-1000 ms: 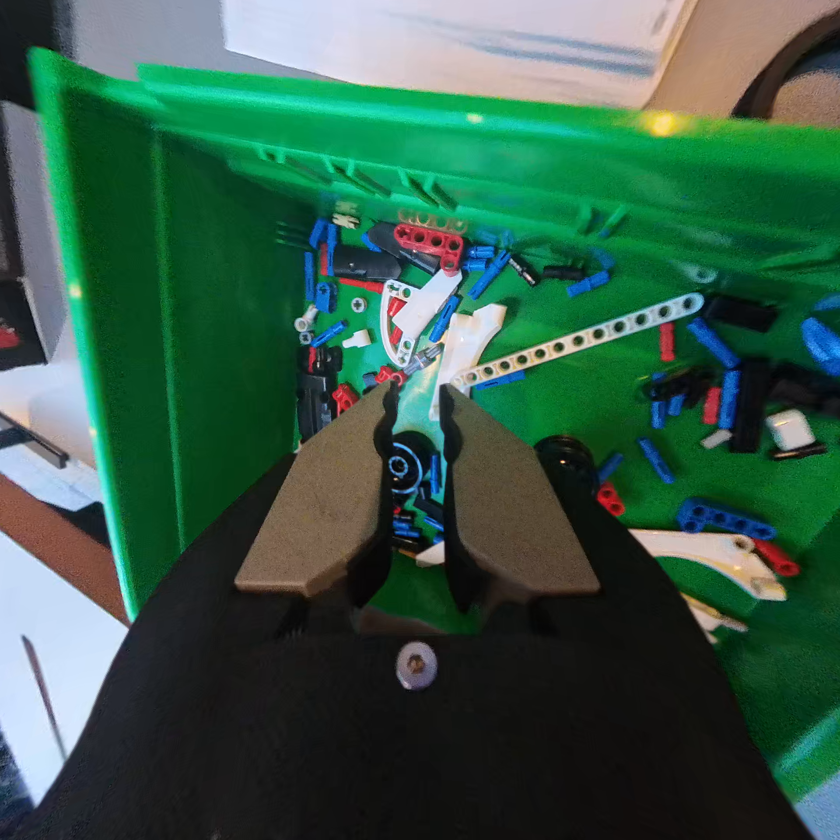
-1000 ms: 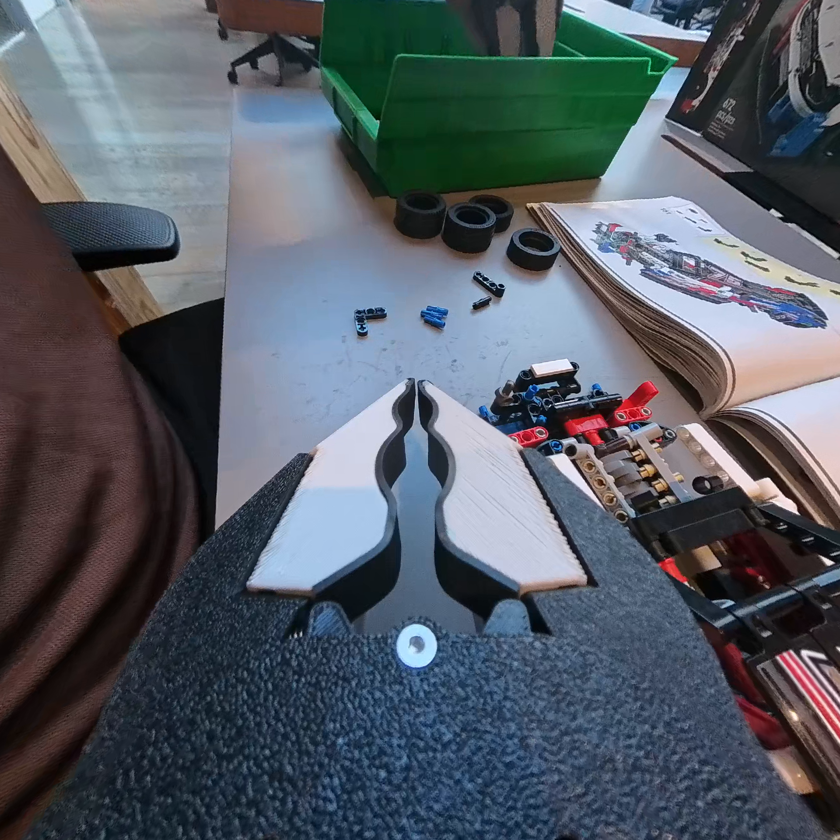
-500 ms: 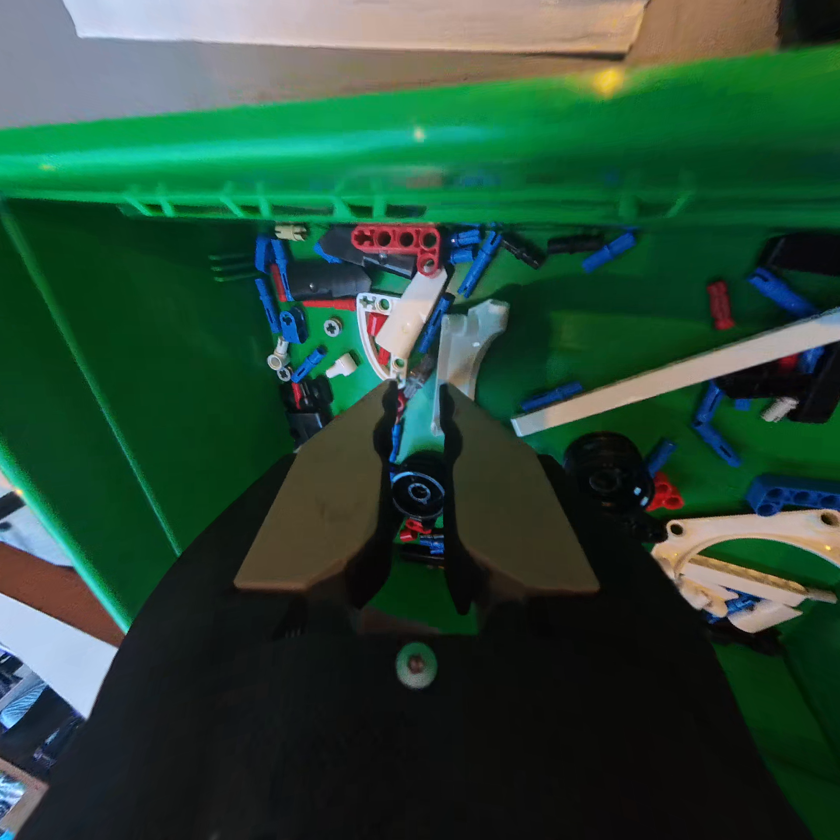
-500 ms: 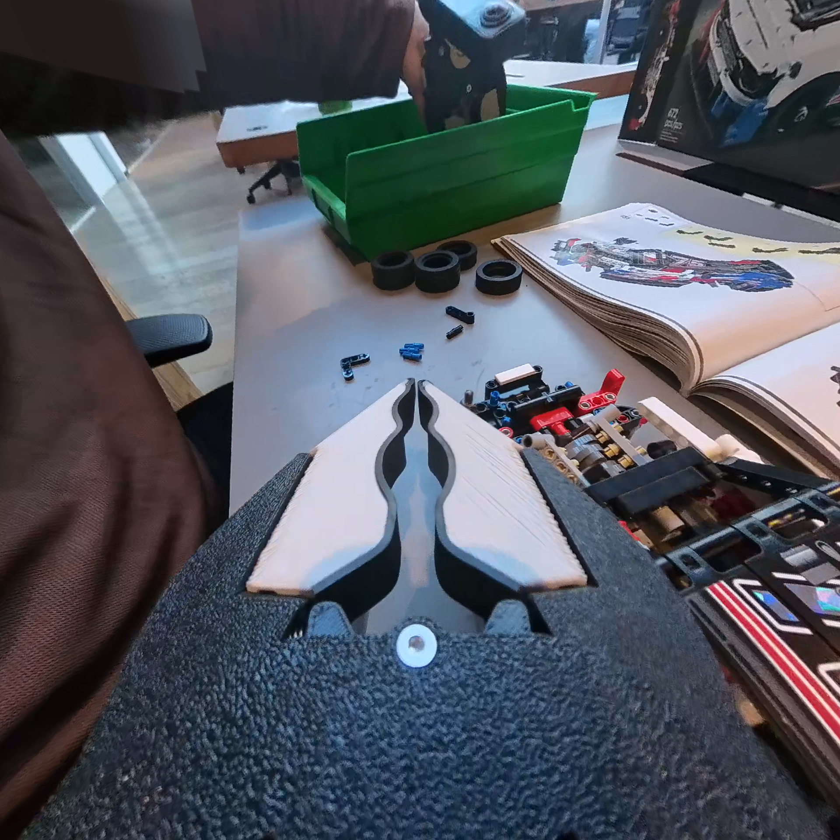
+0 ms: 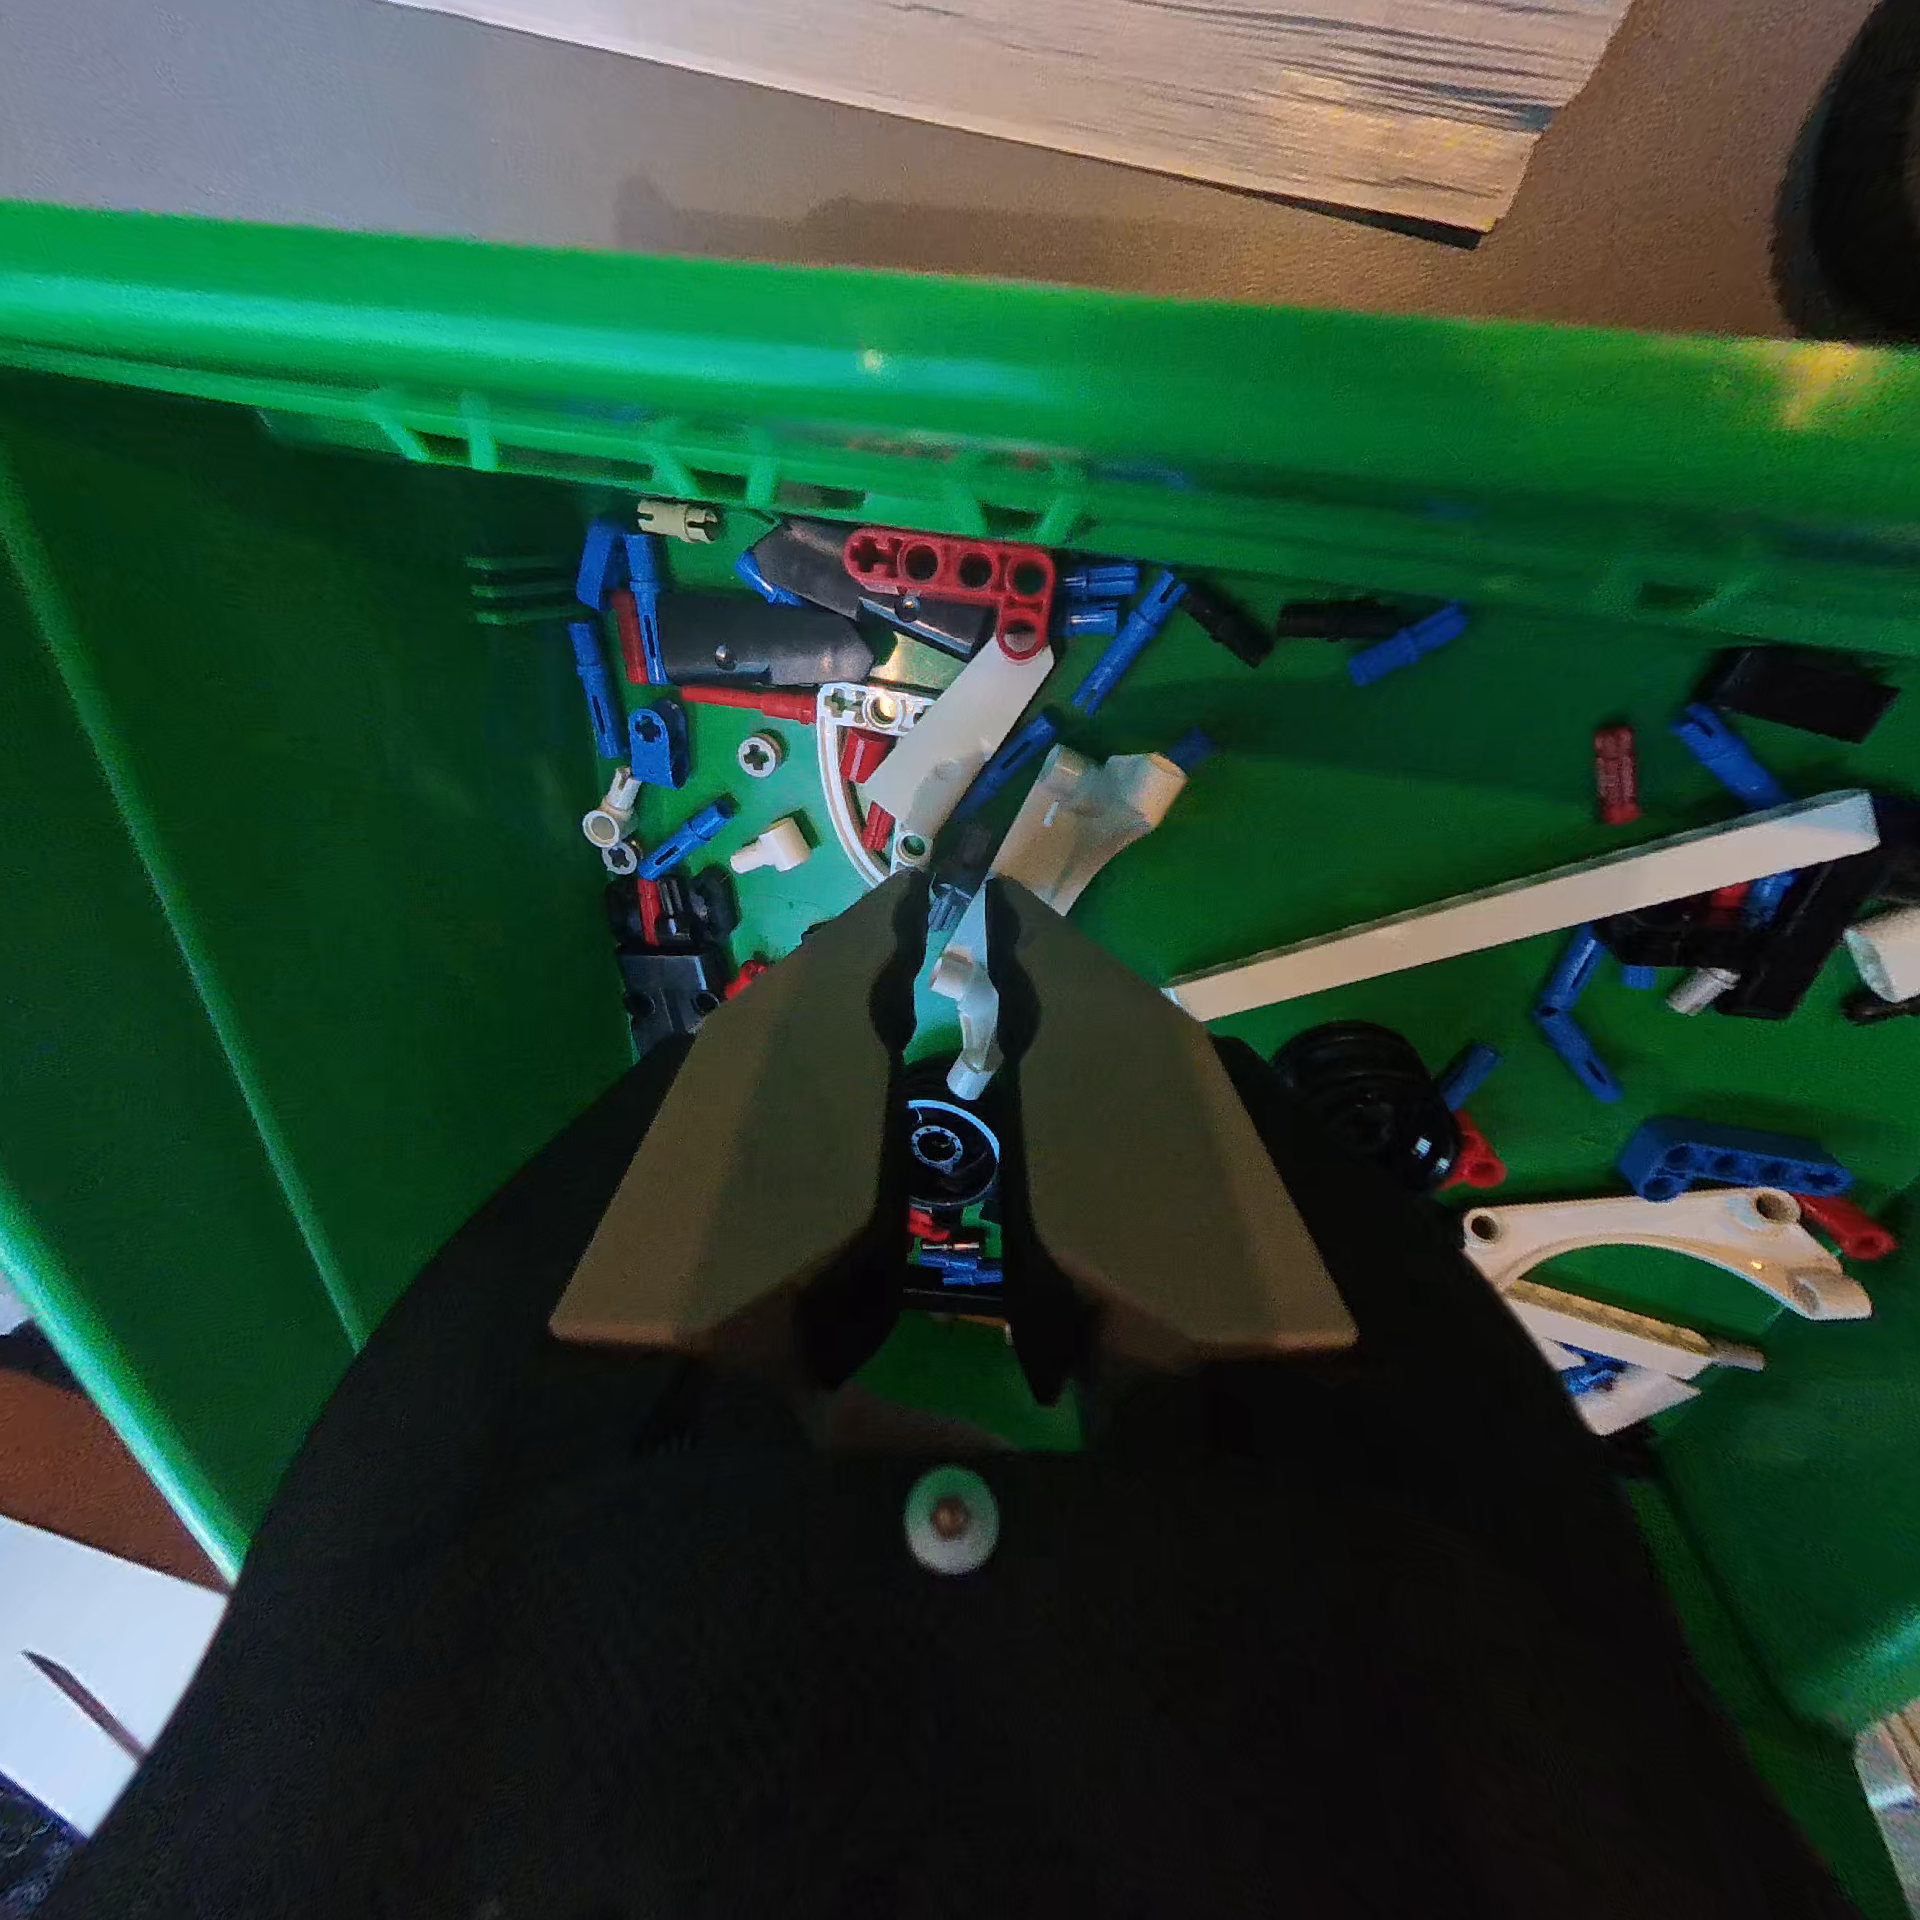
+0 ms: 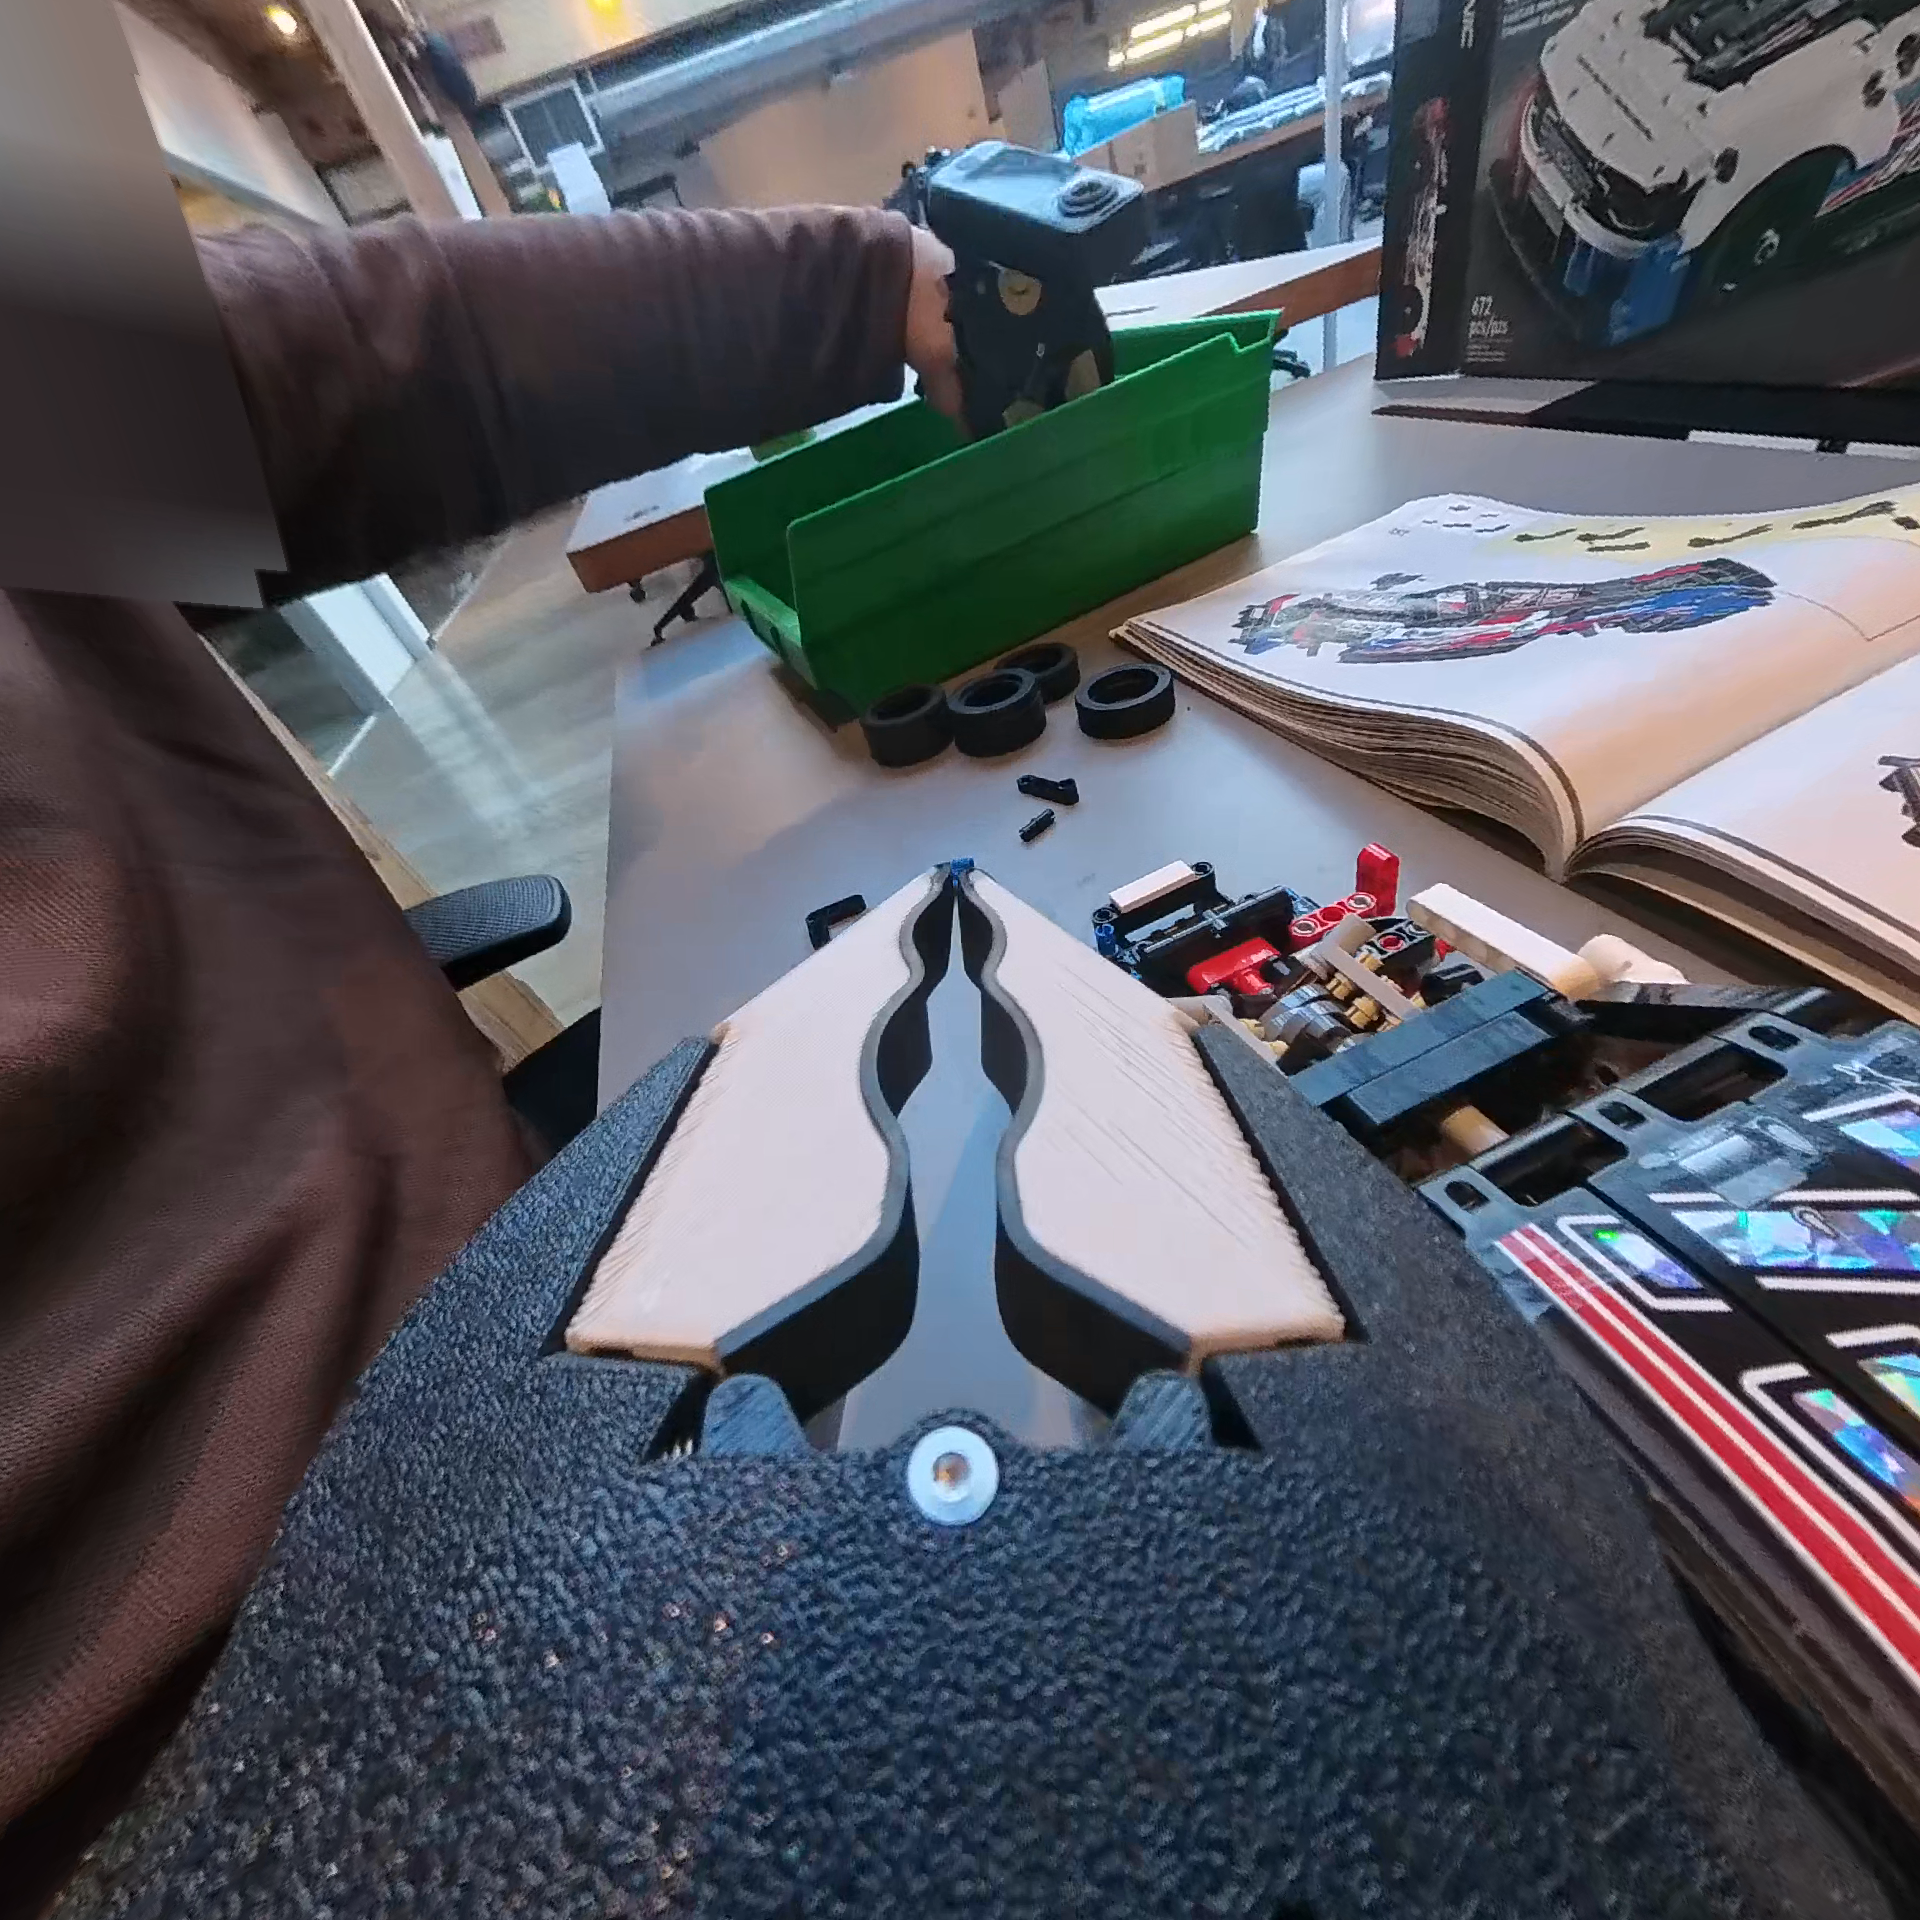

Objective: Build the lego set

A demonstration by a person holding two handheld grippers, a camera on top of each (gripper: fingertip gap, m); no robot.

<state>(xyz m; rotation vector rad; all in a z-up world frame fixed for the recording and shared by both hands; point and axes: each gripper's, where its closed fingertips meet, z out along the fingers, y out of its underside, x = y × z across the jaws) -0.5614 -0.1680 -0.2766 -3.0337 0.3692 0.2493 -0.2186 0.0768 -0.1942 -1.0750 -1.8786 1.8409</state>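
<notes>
Inside the green bin [image 5: 260, 831] we see our left gripper [image 5: 954, 894] narrowly apart over loose pieces; only the right view shows our right gripper [image 6: 956, 899] pinching a blue pin [image 6: 957, 865]

Printed writing is seen on the dark set box [image 6: 1652, 187] at the far right of the table, beside its car picture, in small white characters. Small marks are seen on the open instruction booklet [image 6: 1538, 644], too tiny to be made out.
</notes>
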